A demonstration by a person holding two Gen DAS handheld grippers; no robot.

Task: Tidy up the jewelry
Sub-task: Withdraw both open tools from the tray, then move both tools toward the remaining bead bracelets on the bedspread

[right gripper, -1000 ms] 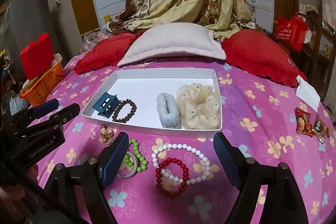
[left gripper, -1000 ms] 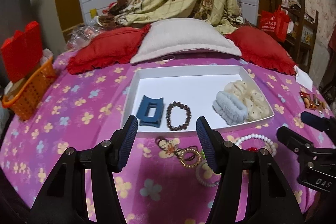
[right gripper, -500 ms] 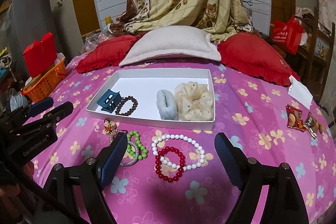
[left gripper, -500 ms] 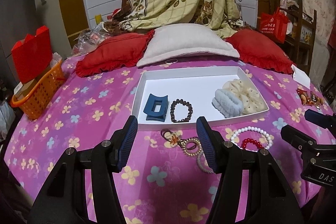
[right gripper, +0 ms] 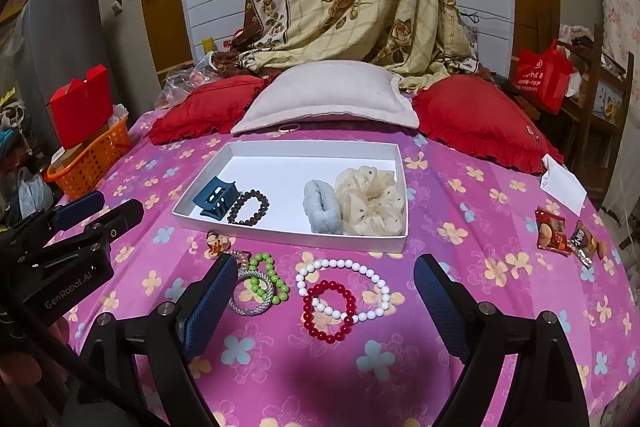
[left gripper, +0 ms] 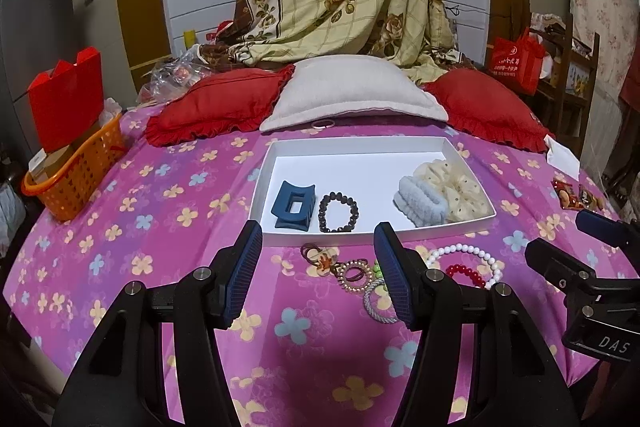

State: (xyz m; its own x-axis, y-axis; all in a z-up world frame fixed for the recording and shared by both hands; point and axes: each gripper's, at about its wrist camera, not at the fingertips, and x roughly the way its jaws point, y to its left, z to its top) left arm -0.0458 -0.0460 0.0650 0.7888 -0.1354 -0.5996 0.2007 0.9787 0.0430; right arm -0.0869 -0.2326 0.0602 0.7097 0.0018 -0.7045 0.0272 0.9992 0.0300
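Right gripper (right gripper: 324, 311), like left gripper (left gripper: 318, 269), spread wide and empty; best lowered squarely over red bead bracelet (right gripper: 329, 311), seemingly overlapping white pearl bracelet (right gripper: 342, 287).

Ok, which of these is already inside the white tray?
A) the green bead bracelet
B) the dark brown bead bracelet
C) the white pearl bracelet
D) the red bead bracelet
B: the dark brown bead bracelet lies in the white tray beside the blue hair claw; the red, green and white ones lie on the bedspread in front of it.
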